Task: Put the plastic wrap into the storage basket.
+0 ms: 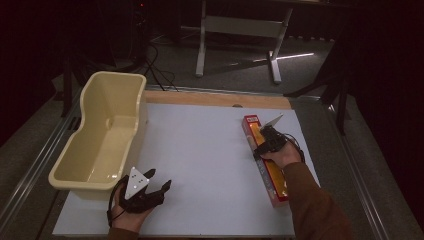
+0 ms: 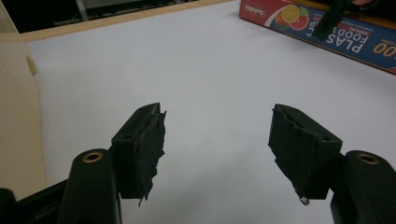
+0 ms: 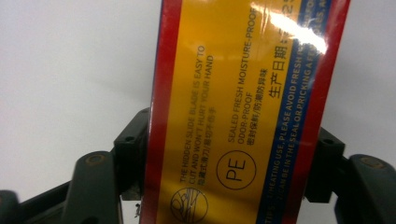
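Note:
A long red, yellow and blue plastic-wrap box [image 1: 274,182] lies lengthwise on the right side of the white mat [image 1: 200,150]. My right gripper [image 1: 265,137] straddles its far half; in the right gripper view the jaws press on both long sides of the box [image 3: 243,93], so the right gripper [image 3: 233,154] is shut on it. My left gripper [image 1: 159,179] rests at the mat's near left, open and holding nothing. In the left gripper view the left gripper [image 2: 217,140] stands wide apart over bare mat, with the box [image 2: 345,37] far off at upper right.
A cream plastic tub [image 1: 67,155] stands along the mat's left edge, just beside my left hand; its wall [image 2: 18,116] also shows in the left gripper view. A wooden strip [image 1: 215,98] borders the mat's far edge. Beyond it are a floor with cables and a table frame.

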